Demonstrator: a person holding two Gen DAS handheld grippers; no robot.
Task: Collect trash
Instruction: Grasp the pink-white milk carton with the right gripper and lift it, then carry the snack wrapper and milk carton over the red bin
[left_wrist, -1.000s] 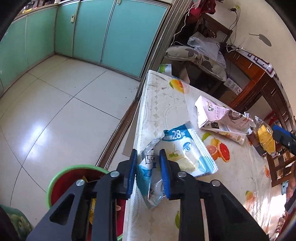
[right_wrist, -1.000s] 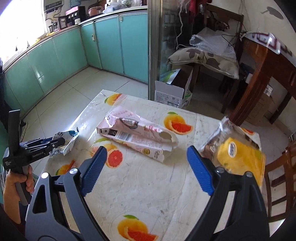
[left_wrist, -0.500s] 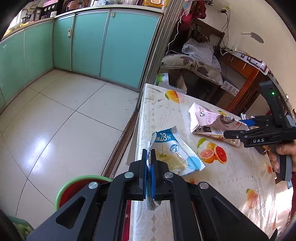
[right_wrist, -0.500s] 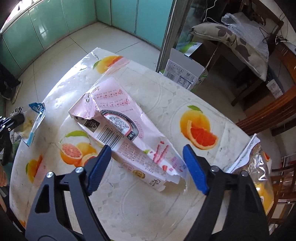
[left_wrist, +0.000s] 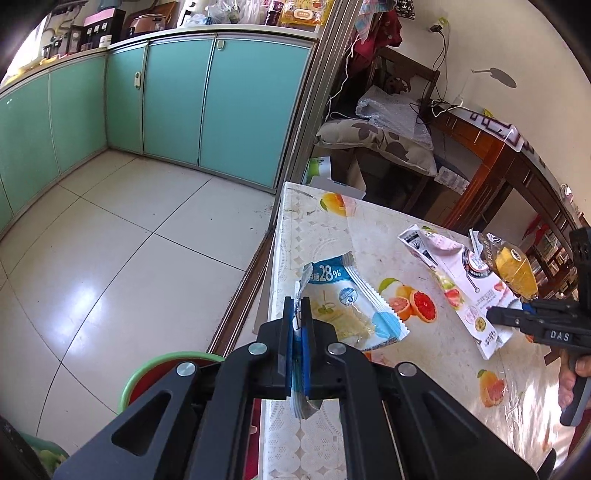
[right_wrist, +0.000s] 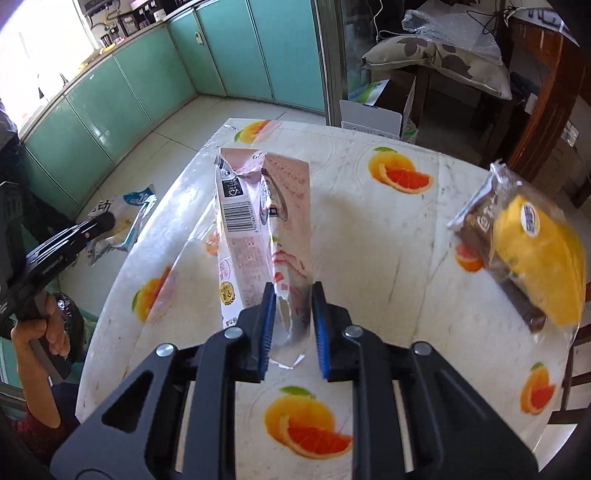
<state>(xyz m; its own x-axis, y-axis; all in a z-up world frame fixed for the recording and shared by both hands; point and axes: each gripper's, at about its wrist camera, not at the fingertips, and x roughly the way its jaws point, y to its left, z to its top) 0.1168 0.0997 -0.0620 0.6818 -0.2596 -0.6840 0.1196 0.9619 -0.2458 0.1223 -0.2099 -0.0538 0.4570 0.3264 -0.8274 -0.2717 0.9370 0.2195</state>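
Left tongs (left_wrist: 297, 317) clenched on the torn end of a blue and white wrapper (left_wrist: 354, 306), held at the table's (left_wrist: 321, 236) near edge, above a green-rimmed bin (left_wrist: 162, 365) on the floor. Right tongs (right_wrist: 293, 314) part-open around the near end of a flattened pink carton (right_wrist: 255, 229) lying mid-table, pads (right_wrist: 267, 325) beside the foil but not visibly pressing it. Clear bag with a yellow pack (right_wrist: 532, 251) lying apart near the right edge. Fruit-print cloth covering the table.
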